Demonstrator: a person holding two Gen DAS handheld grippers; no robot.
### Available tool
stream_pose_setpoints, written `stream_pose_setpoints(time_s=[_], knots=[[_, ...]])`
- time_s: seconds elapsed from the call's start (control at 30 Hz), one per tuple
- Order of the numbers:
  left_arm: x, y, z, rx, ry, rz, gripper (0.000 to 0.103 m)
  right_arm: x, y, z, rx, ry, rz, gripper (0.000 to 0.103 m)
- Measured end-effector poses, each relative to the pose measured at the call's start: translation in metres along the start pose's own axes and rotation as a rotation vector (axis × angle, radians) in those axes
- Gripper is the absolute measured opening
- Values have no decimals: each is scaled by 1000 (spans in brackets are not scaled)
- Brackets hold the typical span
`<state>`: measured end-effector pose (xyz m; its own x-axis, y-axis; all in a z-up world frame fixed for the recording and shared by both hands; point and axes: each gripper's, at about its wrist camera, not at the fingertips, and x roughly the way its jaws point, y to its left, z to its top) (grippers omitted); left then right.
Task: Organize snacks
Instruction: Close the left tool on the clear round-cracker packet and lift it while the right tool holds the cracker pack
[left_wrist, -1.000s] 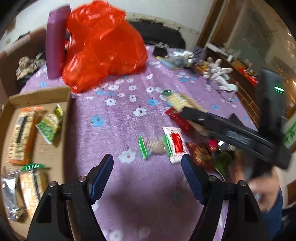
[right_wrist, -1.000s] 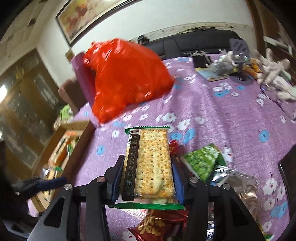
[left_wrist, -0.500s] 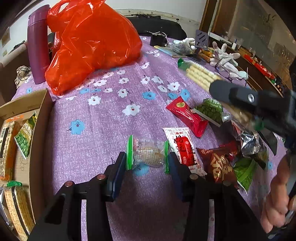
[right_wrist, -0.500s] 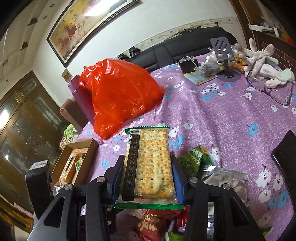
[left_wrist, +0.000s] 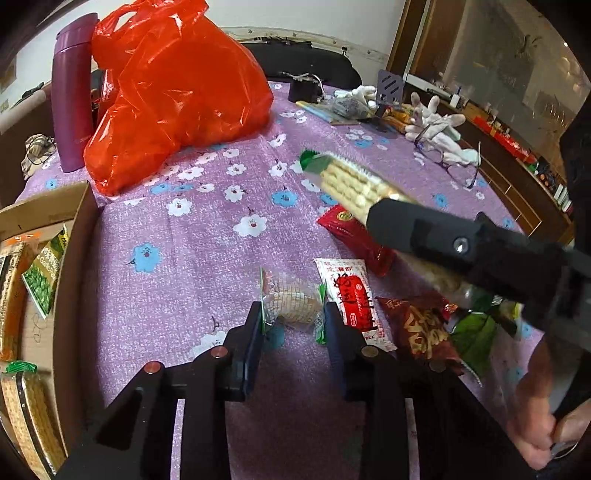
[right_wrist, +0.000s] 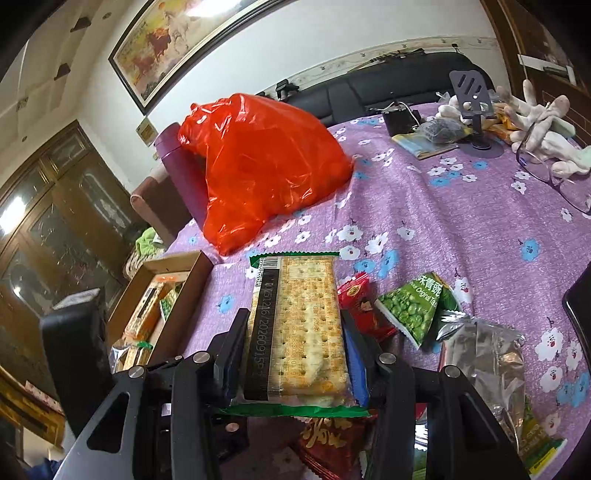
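— Left side?
— My left gripper (left_wrist: 293, 325) was closing its jaws around a small clear wafer packet (left_wrist: 291, 302), lying crosswise on the purple tablecloth (left_wrist: 207, 258).
— Right?
— My right gripper (right_wrist: 295, 347) clamped the cracker pack (right_wrist: 297, 325), long axis pointing forward.

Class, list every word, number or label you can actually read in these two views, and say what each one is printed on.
"Original" with Chinese characters above it: the green pea packet.
Digits that look like "20260915", partly unclear: the black strip on the cracker pack held in the right gripper.
Chinese characters on the white and red sachet: too blurred to read.
Print on the snacks in the cardboard box: too small.
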<state>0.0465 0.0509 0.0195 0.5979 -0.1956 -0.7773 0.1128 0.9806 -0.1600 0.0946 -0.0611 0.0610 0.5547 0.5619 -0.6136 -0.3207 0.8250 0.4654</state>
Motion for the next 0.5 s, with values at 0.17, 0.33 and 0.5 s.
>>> stream_pose_setpoints(time_s=[0.17, 0.33, 0.5], knots=[[-11, 1, 0, -5, -35, -1, 31, -2, -4, 0, 16, -3, 3, 51], [-18, 5, 1, -24, -47, -18, 31, 2, -7, 0, 29, 11, 6, 51], [-20, 9, 0, -45, -42, -24, 31, 1, -8, 0, 24, -3, -10, 51]])
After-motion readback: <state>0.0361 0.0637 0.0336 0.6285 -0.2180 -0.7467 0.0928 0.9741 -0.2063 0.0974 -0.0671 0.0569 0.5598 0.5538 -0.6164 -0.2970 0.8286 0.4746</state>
